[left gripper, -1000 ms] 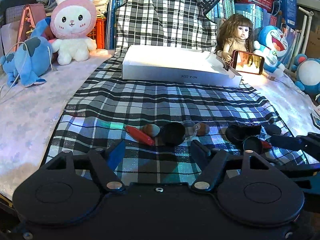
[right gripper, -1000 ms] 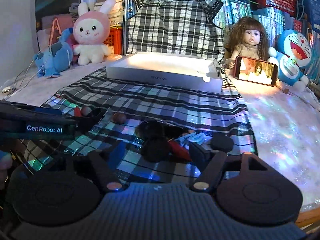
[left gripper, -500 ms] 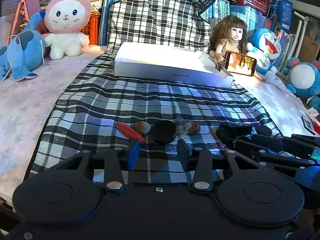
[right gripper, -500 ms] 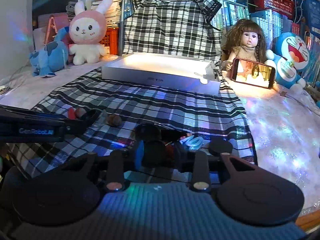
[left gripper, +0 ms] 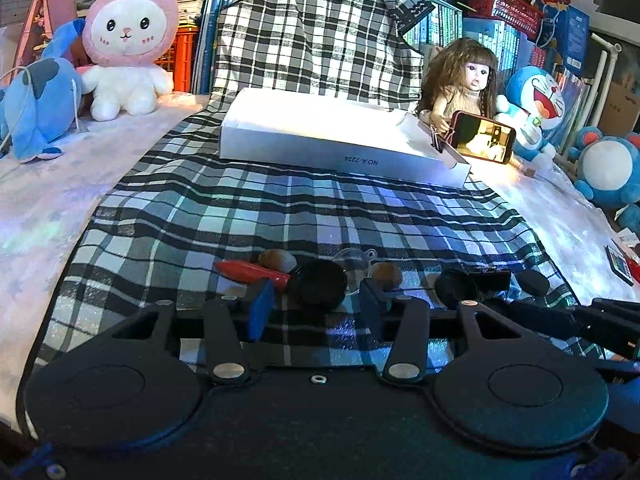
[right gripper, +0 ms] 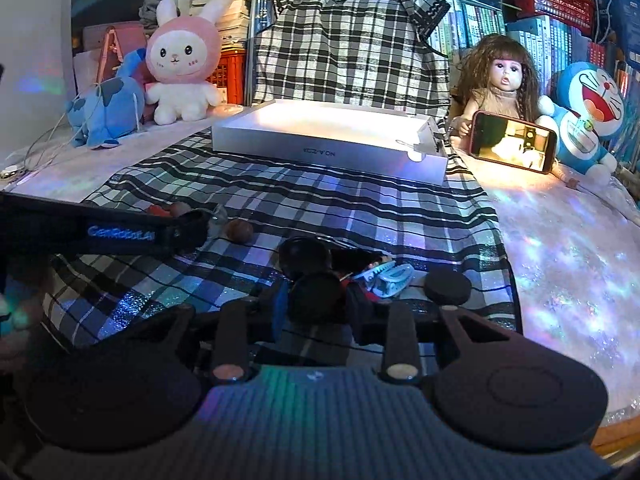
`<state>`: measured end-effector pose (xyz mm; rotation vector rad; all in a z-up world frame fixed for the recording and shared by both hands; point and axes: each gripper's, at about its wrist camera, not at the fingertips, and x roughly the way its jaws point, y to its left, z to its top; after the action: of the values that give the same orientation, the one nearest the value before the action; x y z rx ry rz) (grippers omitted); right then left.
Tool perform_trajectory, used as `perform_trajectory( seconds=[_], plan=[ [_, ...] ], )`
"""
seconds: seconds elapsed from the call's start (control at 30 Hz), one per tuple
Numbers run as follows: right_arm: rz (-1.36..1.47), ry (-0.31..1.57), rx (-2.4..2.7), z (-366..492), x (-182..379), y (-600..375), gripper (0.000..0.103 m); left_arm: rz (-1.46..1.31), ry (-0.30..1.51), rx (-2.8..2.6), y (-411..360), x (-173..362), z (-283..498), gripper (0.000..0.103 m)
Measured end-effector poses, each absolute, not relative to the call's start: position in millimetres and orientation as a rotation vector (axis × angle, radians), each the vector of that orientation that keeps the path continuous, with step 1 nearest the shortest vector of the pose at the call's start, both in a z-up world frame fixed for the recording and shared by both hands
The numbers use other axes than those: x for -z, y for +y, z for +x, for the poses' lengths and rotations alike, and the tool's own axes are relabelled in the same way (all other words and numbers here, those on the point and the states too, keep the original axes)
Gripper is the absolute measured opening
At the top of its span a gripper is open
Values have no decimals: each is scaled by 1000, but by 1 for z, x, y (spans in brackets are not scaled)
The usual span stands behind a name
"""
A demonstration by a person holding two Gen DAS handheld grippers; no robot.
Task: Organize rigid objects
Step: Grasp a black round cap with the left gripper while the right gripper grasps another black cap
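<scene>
Small objects lie on the checked cloth (left gripper: 280, 208). In the left wrist view a black round lid (left gripper: 318, 283) sits between the tips of my left gripper (left gripper: 316, 300), with a red piece (left gripper: 252, 273), two brown balls (left gripper: 276, 259) and a clear piece (left gripper: 354, 265) around it. The left jaws stand apart around the lid. In the right wrist view my right gripper (right gripper: 316, 300) is shut on a black round lid (right gripper: 316, 296). Another black lid (right gripper: 305, 252), a light blue clip (right gripper: 390, 278) and a black disc (right gripper: 447, 287) lie beside it. A white open box (right gripper: 332, 136) stands at the back.
Plush toys (left gripper: 128, 44) stand at the back left. A doll (right gripper: 502, 80) holding a lit phone (right gripper: 512, 146) and blue plush toys (right gripper: 588, 108) stand at the back right. The left gripper's arm (right gripper: 100, 234) crosses the right wrist view.
Both grippers have narrowed and moved forward. The right jaws have closed on the black lid. The left jaws have come in around the other black lid.
</scene>
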<state>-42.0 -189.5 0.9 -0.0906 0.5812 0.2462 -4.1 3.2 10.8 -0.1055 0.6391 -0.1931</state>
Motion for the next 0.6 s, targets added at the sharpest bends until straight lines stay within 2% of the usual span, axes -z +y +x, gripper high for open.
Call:
perform_trajectory(
  seconds=[0.2,0.3,0.6],
  plan=[
    [-95,590,-273,-40,1,-184,45,-105,629,196,-1,-8,4,45],
    [-86,599,-281,-38,3,-183,39,-95,624,197,-3,-7,2,31],
    [-56,591,-290,-36,-3,-187,38,-57,572,199,-8,-21,-23,31]
  ],
)
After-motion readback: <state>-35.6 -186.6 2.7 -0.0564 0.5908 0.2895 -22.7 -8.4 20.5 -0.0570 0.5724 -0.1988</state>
